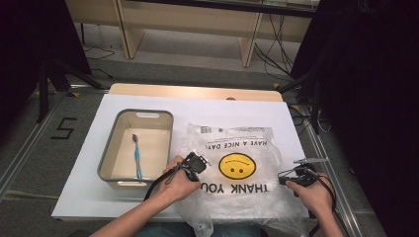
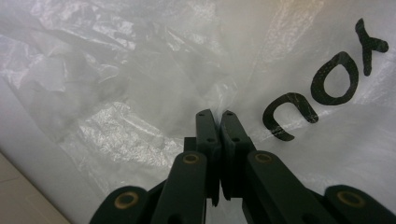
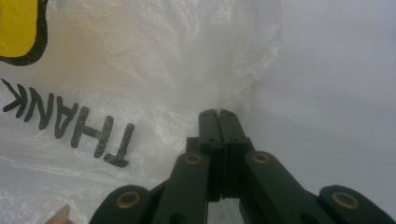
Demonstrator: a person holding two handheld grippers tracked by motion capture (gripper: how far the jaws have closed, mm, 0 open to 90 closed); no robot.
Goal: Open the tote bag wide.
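A clear plastic bag (image 1: 242, 148) with a yellow smiley and "THANK YOU" print lies flat on the white table (image 1: 84, 192). My left gripper (image 1: 201, 169) sits at the bag's near left part, beside the "YOU" lettering (image 2: 327, 84). Its jaws are shut with a fold of the bag's film (image 2: 140, 93) pinched at the tips (image 2: 216, 113). My right gripper (image 1: 284, 178) is at the bag's near right edge. Its jaws are shut too, and they nip the crinkled bag edge (image 3: 243, 70) at their tips (image 3: 217, 112).
A grey tub (image 1: 109, 157) stands left of the bag and holds a blue toothbrush (image 1: 137, 155). The table's wooden far edge (image 1: 197, 91) lies beyond. Cables and dark stands ring the floor at left and right.
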